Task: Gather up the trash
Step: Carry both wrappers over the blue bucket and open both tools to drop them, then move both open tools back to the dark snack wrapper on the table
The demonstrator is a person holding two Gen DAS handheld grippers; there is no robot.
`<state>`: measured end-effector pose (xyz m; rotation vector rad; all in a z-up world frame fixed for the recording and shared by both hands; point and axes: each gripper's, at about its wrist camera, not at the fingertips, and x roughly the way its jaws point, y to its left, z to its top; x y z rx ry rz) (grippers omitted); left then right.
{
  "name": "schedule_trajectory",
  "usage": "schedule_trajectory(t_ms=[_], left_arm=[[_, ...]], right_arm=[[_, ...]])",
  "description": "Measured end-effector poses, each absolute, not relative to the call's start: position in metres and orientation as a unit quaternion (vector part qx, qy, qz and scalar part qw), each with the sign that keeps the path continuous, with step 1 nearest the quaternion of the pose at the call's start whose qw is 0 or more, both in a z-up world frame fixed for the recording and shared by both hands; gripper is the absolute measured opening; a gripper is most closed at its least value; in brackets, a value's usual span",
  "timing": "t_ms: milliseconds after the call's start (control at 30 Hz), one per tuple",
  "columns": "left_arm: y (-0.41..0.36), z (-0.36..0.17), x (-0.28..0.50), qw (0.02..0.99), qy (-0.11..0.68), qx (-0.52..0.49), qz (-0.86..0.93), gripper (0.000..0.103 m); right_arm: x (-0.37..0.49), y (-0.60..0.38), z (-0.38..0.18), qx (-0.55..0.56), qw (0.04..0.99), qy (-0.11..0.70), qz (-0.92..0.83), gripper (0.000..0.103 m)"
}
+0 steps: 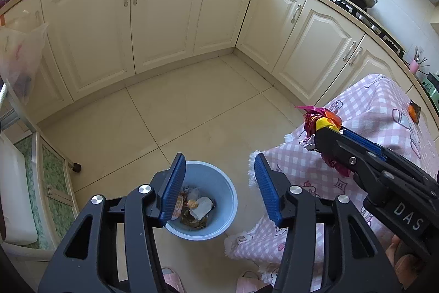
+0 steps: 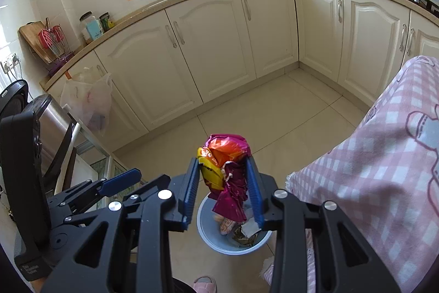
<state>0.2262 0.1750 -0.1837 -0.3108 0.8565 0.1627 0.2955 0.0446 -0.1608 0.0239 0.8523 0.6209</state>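
Note:
My right gripper (image 2: 223, 183) is shut on a crumpled magenta, orange and yellow snack wrapper (image 2: 227, 169) and holds it above the light blue trash bin (image 2: 204, 227) on the floor. The bin holds several pieces of trash (image 1: 196, 210). In the left wrist view the right gripper (image 1: 333, 132) with the wrapper (image 1: 319, 122) is over the edge of the pink checked table, right of the bin (image 1: 227, 199). My left gripper (image 1: 219, 190) is open and empty above the bin.
A table with a pink checked cloth (image 1: 365, 111) stands at the right, with an orange item (image 1: 413, 110) on it. Cream cabinets (image 1: 164, 15) line the far walls. A plastic bag (image 2: 87, 98) hangs at left. Pink slippers (image 2: 204, 283) are below.

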Motion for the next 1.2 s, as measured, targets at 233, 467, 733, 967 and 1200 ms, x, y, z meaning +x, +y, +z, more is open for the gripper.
schedule_trajectory(t_ms=[233, 467, 733, 967, 1200], left_arm=[[0.18, -0.187, 0.223, 0.893, 0.414, -0.154, 0.082, 0.051], [0.183, -0.185, 0.22, 0.894, 0.412, -0.154, 0.086, 0.051], [0.188, -0.184, 0.219, 0.893, 0.413, -0.149, 0.097, 0.051], [0.19, -0.177, 0.217, 0.895, 0.408, -0.148, 0.101, 0.051], [0.173, -0.158, 0.217, 0.903, 0.396, -0.139, 0.088, 0.052]], right_arm=[[0.298, 0.054, -0.167, 0.006, 0.86, 0.414, 0.299, 0.034], [0.301, 0.06, -0.17, 0.005, 0.858, 0.415, 0.301, 0.035], [0.304, 0.076, -0.173, 0.015, 0.855, 0.412, 0.313, 0.036], [0.306, 0.075, -0.171, 0.022, 0.855, 0.413, 0.314, 0.037], [0.301, 0.051, -0.143, 0.015, 0.869, 0.387, 0.308, 0.037]])
